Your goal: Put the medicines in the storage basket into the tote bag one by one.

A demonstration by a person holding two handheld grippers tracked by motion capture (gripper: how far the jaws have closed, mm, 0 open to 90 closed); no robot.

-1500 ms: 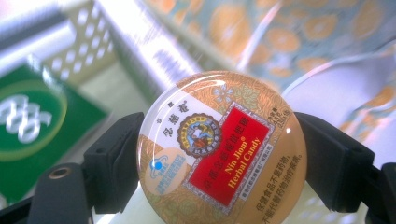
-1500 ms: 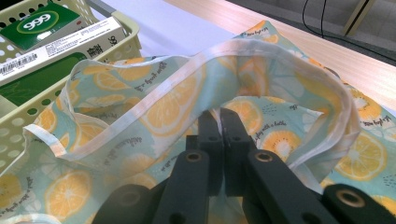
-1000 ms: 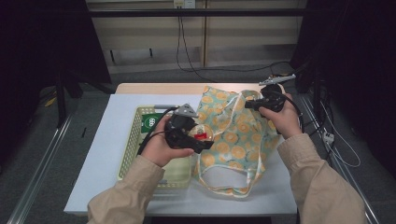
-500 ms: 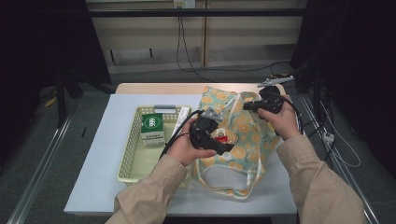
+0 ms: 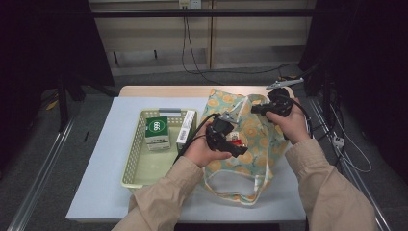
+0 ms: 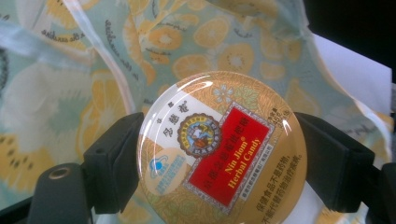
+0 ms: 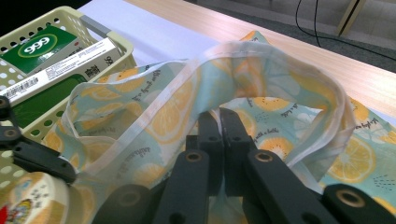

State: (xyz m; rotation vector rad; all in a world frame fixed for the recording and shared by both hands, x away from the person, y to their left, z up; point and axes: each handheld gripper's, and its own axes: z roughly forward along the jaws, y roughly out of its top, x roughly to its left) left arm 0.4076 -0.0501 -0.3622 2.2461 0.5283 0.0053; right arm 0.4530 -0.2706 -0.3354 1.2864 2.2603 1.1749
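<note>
Left to right across the high view. On the white table cover [image 5: 96, 159] stands a pale yellow basket [image 5: 132, 159], holding a green box [image 5: 157, 132] and a long white box [image 5: 186, 129] side by side at its far end; the near part of its floor is bare. Just right of the basket, the left gripper [image 5: 234, 144] hangs over the mouth of the bag, jaws set wide and clamped edge-on across a round candy tin [image 6: 222, 149], one pad on each side of its rim. The tin is over the fabric, not yet inside. The bag [image 5: 240, 183] is thin cotton printed with orange slices, lying slack on the table with its handles loose toward the near edge. At the far right, the right gripper [image 5: 253, 109] has its jaws pressed together on the bag's hem [image 7: 261, 60], holding the opening up.

Handling, as judged: the tin is rigid and light, with a glossy domed lid that is likely slippery, so the grip on the rim is the safe one. The bag is limp and will collapse unless its hem is kept lifted.
</note>
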